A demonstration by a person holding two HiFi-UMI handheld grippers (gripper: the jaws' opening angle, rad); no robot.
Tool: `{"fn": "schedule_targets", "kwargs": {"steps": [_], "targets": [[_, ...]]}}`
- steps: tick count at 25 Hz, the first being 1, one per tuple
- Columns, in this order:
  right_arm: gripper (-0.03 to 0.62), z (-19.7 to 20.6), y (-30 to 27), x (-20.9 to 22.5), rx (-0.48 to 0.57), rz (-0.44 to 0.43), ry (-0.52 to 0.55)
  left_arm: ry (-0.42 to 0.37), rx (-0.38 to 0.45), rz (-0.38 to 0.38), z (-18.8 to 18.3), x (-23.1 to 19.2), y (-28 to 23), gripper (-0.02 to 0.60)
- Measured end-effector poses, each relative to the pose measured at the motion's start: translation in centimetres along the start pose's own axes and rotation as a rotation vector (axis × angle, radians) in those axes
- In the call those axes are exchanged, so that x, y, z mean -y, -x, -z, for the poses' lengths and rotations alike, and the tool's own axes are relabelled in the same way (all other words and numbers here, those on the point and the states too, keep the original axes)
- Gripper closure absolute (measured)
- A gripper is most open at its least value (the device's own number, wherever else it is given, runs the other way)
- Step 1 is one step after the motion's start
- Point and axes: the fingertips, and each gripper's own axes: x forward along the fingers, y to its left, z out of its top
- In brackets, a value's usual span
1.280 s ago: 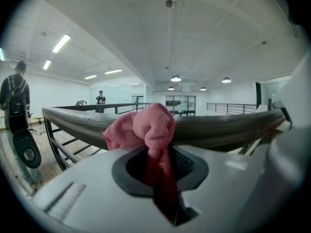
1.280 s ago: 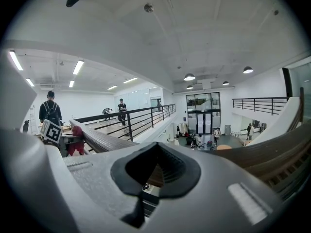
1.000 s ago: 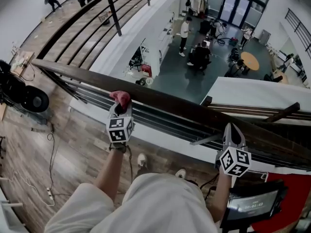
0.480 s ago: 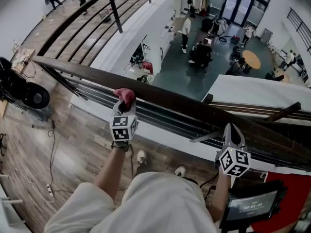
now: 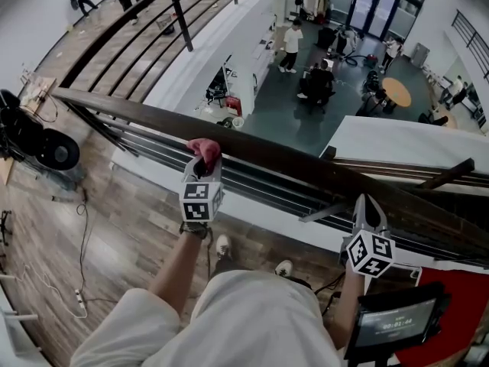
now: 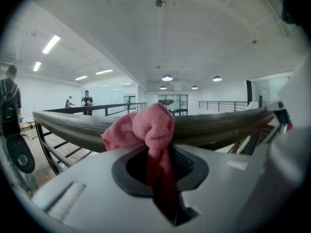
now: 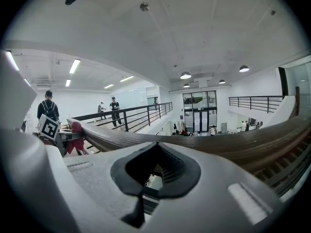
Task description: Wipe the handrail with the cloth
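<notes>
A: Start nearest. What sits closest to the person?

B: Their pale trousers fill the bottom edge of the head view. A dark screen (image 5: 393, 323) stands at the lower right, and a cable (image 5: 80, 228) trails over the wooden floor (image 5: 46, 228) on the left.

A: And the left gripper (image 5: 202, 163)?

B: Its jaws are clamped on the pink cloth (image 5: 203, 147). In the left gripper view the fabric runs down between the pads and bunches in a lump above them.

A: Where is the cloth, then?

B: Pressed on the top of the dark handrail (image 5: 306, 170), left of the rail's middle, on its near edge.

A: The right gripper (image 5: 366, 199)?

B: Jaws together with nothing between them. Only the open space below shows through the hollow behind the pads. It is well along the rail to the right of the cloth, with its tip by the near edge. I cannot tell whether it touches the rail.

A: Under the rail?

B: Thin horizontal bars (image 5: 252, 186) run along beneath it.

A: Beyond that?

B: A lower floor (image 5: 306, 117) lies far beneath. Several people (image 5: 291, 46) stand and sit there, and there is a round table (image 5: 393, 95) towards the right. A second railing slants across the upper left corner, with more people on the walkway beside it.
</notes>
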Motion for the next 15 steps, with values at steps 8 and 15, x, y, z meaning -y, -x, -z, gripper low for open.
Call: {"fn": "schedule_targets", "kwargs": {"steps": [8,15], "targets": [[0.592,-0.3,0.3,0.3,0.012,-0.005,0.001,-0.025,0.004,0.026,-0.2,1.5,0.0,0.511],[0.592,-0.1,0.7,1.2,0.022,0.001,0.001,-0.016,0.002,0.017,0.1,2.5,-0.2,0.511]]}}
